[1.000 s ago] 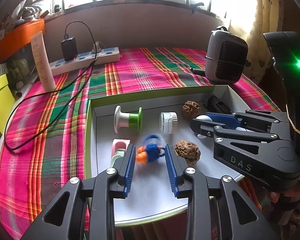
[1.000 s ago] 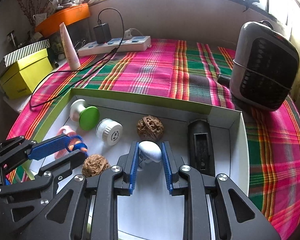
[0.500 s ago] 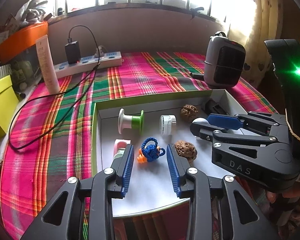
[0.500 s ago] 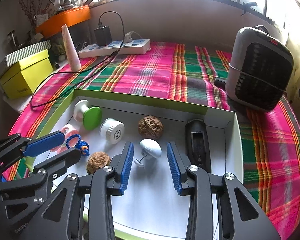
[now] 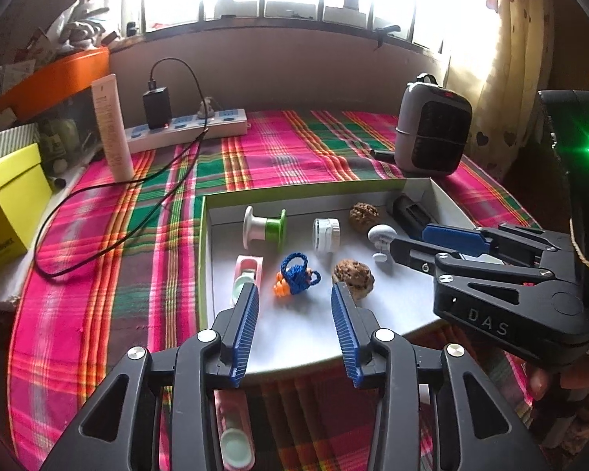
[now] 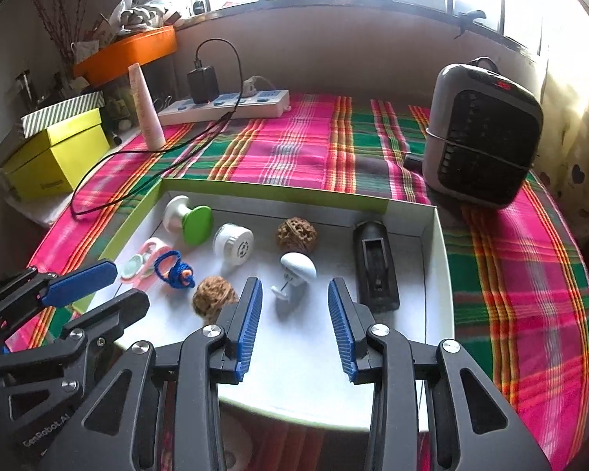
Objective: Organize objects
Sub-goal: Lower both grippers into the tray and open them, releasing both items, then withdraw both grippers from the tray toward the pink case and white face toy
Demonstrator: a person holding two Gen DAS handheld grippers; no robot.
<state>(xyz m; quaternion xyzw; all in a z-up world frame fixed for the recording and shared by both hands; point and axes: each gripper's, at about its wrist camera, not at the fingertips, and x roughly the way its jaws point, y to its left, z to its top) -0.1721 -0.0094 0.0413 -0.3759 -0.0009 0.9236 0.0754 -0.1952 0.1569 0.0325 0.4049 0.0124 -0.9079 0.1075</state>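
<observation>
A white tray with a green rim (image 5: 204, 259) lies on the plaid cloth. It holds a green-and-white spool (image 5: 265, 229), a white cap (image 5: 326, 233), two walnuts (image 5: 363, 216) (image 5: 353, 274), a black block (image 5: 410, 212), a pink piece (image 5: 247, 271), a blue knitted piece (image 5: 296, 274) and a white mushroom-shaped knob (image 6: 296, 267). My left gripper (image 5: 294, 294) hovers just short of the blue knitted piece. Its jaws are opening, with nothing between them. My right gripper (image 6: 294, 290) is open just short of the white knob, which lies on the tray floor.
A grey heater (image 6: 479, 137) stands behind the tray's right corner. A power strip (image 5: 184, 125) with a black charger and trailing cable, a pink tube (image 5: 112, 129) and a yellow box (image 5: 8, 204) sit at the back left. Another pink piece (image 5: 235, 439) lies under my left gripper.
The right jaws opened off the white knob, which now lies in the tray. The left jaws widened around the blue knitted piece. Both grippers drew back and up from the tray.
</observation>
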